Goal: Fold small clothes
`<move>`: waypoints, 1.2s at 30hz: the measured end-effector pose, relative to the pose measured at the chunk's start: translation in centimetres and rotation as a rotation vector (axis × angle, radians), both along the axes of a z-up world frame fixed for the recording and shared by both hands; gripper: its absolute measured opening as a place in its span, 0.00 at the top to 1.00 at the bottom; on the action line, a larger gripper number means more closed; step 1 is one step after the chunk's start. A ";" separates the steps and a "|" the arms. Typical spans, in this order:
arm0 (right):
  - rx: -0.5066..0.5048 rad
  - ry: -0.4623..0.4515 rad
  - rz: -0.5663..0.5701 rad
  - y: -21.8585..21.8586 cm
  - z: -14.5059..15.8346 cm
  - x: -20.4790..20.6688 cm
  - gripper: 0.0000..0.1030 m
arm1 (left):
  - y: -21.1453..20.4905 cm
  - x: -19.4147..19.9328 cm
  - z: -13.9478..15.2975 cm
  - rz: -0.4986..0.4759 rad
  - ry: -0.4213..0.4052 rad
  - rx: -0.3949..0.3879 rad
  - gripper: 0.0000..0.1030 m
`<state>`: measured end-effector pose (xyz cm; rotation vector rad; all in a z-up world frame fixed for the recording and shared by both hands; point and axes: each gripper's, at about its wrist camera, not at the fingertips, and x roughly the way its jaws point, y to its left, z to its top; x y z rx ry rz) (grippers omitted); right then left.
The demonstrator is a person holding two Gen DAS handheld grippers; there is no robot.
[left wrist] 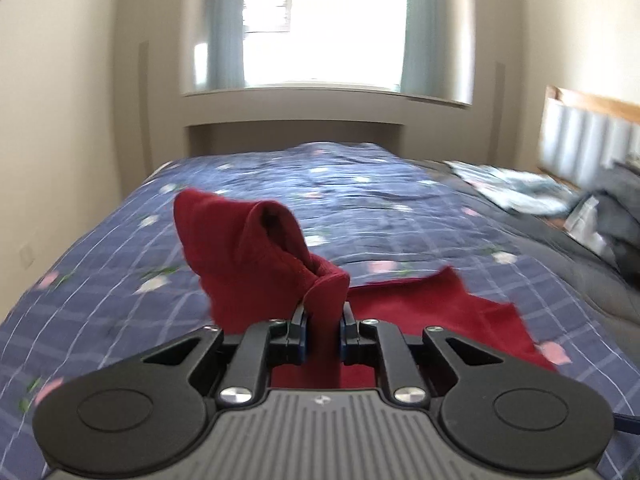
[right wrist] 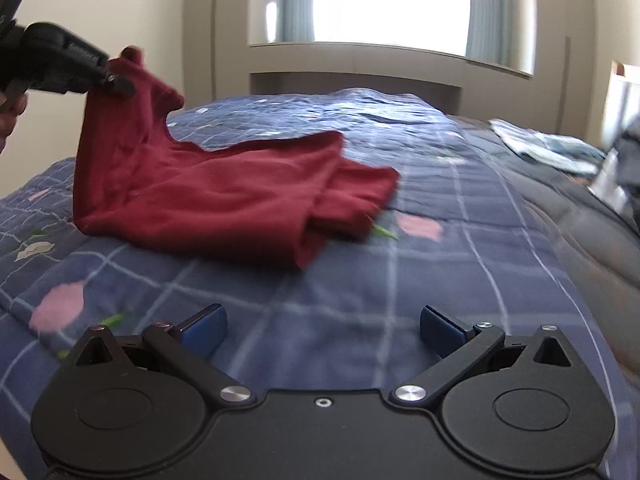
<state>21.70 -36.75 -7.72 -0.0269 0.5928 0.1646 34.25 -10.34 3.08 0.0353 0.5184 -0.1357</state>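
Observation:
A dark red garment (right wrist: 208, 192) lies partly folded on the blue checked bedspread (right wrist: 440, 264). My left gripper (left wrist: 323, 316) is shut on one corner of the red garment (left wrist: 256, 256) and lifts it off the bed; the rest trails down to the right. In the right wrist view the left gripper (right wrist: 116, 82) holds that raised corner at the upper left. My right gripper (right wrist: 322, 326) is open and empty, low over the bedspread in front of the garment, not touching it.
A pile of light blue and grey clothes (left wrist: 560, 200) lies at the bed's right side, near a wooden headboard (left wrist: 588, 136). A window with curtains (left wrist: 320, 24) is behind the bed. A wall (left wrist: 60, 120) runs along the left.

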 end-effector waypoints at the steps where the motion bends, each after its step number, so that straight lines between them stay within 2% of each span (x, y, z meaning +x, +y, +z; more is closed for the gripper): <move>1: 0.015 -0.007 -0.012 -0.3 -0.1 -0.3 0.00 | -1.2 0.1 0.2 -0.032 -0.001 0.018 0.86; 6: 0.043 -0.060 -0.083 -0.9 -0.4 -1.8 0.00 | -7.0 0.0 -0.3 -0.195 0.019 0.067 0.86; 10: 0.050 -0.053 -0.182 -1.9 -0.5 -2.0 0.00 | -10.9 -0.4 -2.7 -0.310 0.071 0.103 0.86; 12: 0.064 -0.071 -0.199 -2.3 -0.8 -2.7 0.00 | -11.8 -0.7 -4.4 -0.333 0.113 0.120 0.86; 16: 0.084 -0.088 -0.211 -2.7 -1.1 -2.8 0.00 | -11.9 -1.7 -6.1 -0.345 0.121 0.139 0.86; 21: 0.092 -0.110 -0.227 -2.7 -1.1 -2.8 0.00 | -11.9 -2.4 -4.8 -0.350 0.052 0.143 0.86; 24: 0.191 -0.119 -0.222 -4.2 -0.7 -2.8 0.00 | -12.4 -2.5 -4.4 -0.378 0.047 0.137 0.86; 27: 0.264 -0.117 -0.239 -6.0 -0.1 -2.2 0.00 | -12.8 -3.1 -5.7 -0.415 0.072 0.134 0.86; 31: 0.353 -0.084 -0.214 -8.1 1.2 0.4 0.01 | -12.3 -3.3 -8.1 -0.381 0.108 0.078 0.86; 34: 0.413 -0.056 -0.137 -8.9 2.3 3.5 0.01 | -11.7 -3.4 -8.8 -0.339 0.105 0.008 0.86; 36: 0.445 -0.031 -0.077 -8.9 2.9 6.4 0.01 | -11.6 -3.4 -9.0 -0.324 0.104 -0.010 0.86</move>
